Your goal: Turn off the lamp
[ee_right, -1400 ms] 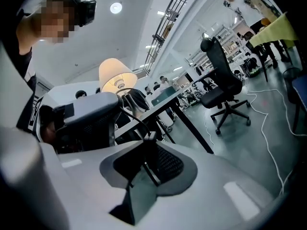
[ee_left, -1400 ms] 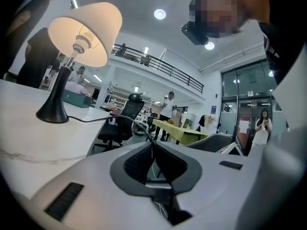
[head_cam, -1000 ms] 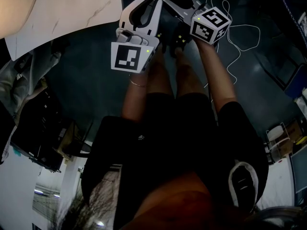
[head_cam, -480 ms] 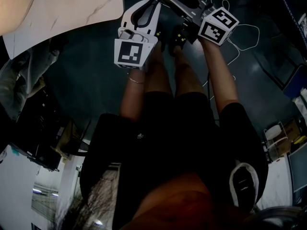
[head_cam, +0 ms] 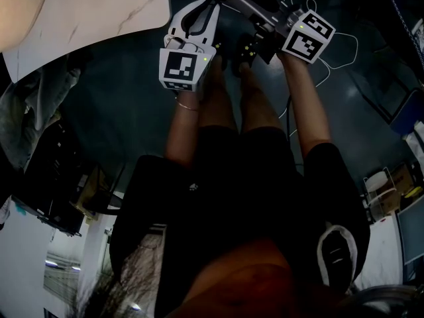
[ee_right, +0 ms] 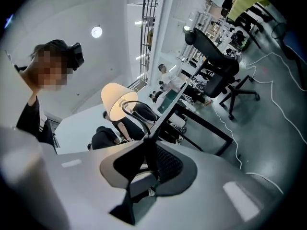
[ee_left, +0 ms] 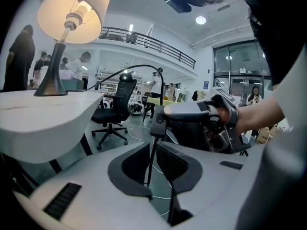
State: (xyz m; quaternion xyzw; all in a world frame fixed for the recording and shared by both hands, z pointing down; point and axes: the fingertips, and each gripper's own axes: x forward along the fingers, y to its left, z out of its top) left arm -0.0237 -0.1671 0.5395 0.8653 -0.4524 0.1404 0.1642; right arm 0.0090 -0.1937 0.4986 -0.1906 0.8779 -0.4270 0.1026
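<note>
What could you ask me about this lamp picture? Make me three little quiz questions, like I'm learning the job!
1. True or false: the lamp is switched off.
2. Pick one. What runs between the open jaws of the left gripper?
A) a black cord
B) a spoon
C) a ribbon
3. What does the lamp stand on?

Key
1. False: its shade glows.
2. A.
3. The white table.
</note>
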